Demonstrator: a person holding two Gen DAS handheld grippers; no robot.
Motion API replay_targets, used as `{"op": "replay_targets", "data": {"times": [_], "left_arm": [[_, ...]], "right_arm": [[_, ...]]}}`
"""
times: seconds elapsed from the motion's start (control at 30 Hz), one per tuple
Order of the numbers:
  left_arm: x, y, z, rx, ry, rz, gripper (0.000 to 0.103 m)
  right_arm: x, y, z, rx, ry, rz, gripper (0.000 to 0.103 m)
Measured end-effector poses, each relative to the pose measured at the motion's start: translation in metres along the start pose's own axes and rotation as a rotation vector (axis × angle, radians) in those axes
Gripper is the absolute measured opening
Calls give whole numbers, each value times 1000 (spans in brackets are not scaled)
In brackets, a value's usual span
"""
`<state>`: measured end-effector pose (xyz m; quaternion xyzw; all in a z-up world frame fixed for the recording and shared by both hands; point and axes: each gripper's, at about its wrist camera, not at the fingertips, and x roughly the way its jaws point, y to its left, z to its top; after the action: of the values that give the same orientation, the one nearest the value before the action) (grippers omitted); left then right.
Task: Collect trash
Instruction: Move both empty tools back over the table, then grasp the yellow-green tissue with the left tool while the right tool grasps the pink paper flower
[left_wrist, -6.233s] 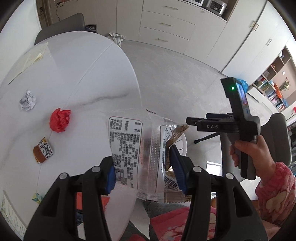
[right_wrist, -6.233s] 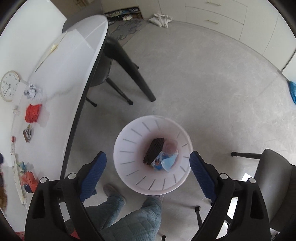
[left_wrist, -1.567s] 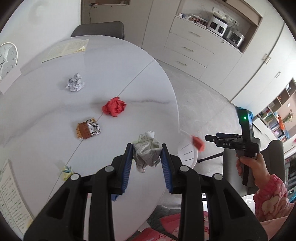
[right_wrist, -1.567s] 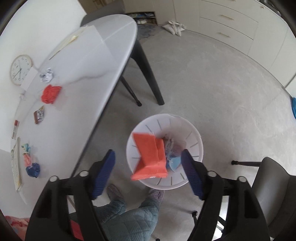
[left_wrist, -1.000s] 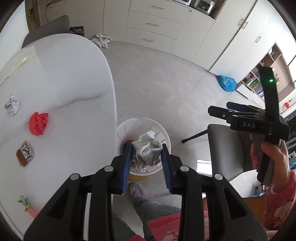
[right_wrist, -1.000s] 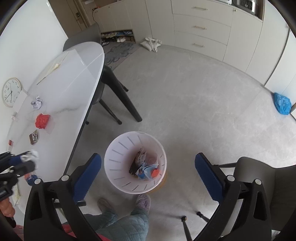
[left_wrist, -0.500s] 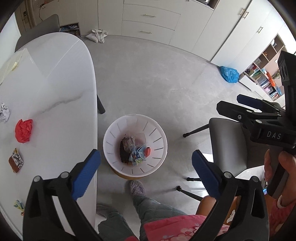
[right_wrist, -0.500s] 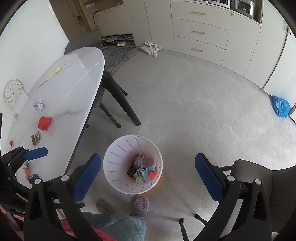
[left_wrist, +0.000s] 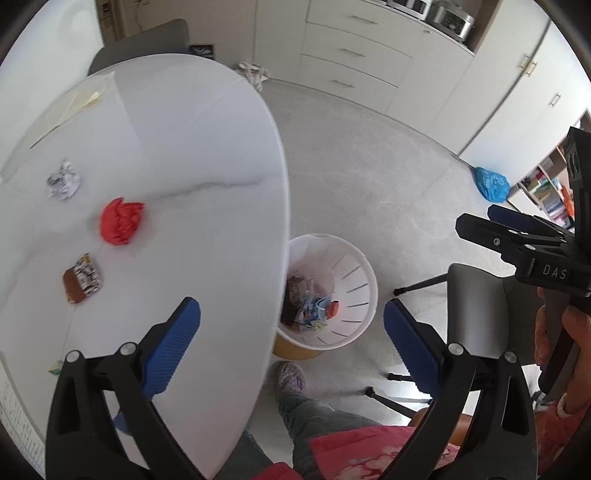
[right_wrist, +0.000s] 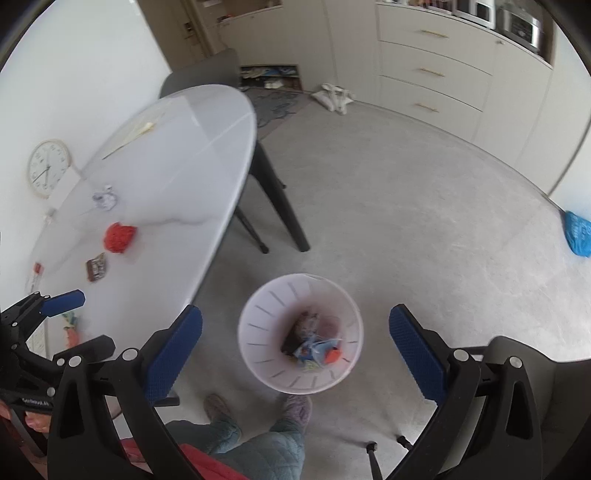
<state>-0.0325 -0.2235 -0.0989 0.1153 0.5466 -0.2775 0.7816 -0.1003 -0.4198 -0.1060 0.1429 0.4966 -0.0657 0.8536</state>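
Note:
A white slotted trash bin (left_wrist: 352, 266) (right_wrist: 258, 325) stands on the floor by the table edge, with wrappers and paper inside. On the white table (left_wrist: 184, 147) (right_wrist: 184, 155) lie a red crumpled ball (left_wrist: 121, 220) (right_wrist: 119, 237), a white crumpled paper (left_wrist: 63, 180) (right_wrist: 105, 199) and a brown snack wrapper (left_wrist: 82, 283) (right_wrist: 96, 271). My left gripper (left_wrist: 291, 339) is open and empty, above the table edge and the bin. My right gripper (right_wrist: 295, 341) is open and empty, above the bin; it also shows at the right of the left wrist view (left_wrist: 517, 236).
A small colourful scrap (left_wrist: 55, 366) lies near the table's front left. A dark chair (left_wrist: 476, 295) stands right of the bin, another at the table's far end (left_wrist: 147, 37). A blue bag (left_wrist: 491, 182) lies on the floor. Cabinets line the far wall. The person's slippered feet (right_wrist: 295, 406) are below the bin.
My left gripper has swung left from above the bin toward the table, still open. The crumpled paper it held a second ago is gone from its jaws. My right gripper has stayed open above the bin.

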Motion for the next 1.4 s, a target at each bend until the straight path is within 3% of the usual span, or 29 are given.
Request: {"op": "replay_targets", "data": {"times": [0.33, 0.47, 0.6, 0.67, 0.97, 1.23, 1.4], "left_arm": [[-44, 141, -65, -238, -20, 191, 95], [-47, 194, -88, -320, -4, 217, 95], [-36, 230, -100, -333, 31, 237, 95], [-25, 244, -104, -336, 58, 209, 93], [16, 262, -108, -320, 142, 112, 66], [26, 275, -115, -329, 149, 53, 30], [20, 284, -114, -343, 112, 53, 25]], "right_arm": [[27, 131, 6, -215, 56, 143, 100], [36, 185, -4, -300, 87, 188, 100], [42, 230, -19, -349, 116, 220, 100], [45, 248, -27, -368, 128, 223, 100], [55, 286, -56, -393, 179, 206, 100], [58, 296, -68, -387, 191, 199, 100], [58, 304, -70, -410, 192, 217, 100]]}}
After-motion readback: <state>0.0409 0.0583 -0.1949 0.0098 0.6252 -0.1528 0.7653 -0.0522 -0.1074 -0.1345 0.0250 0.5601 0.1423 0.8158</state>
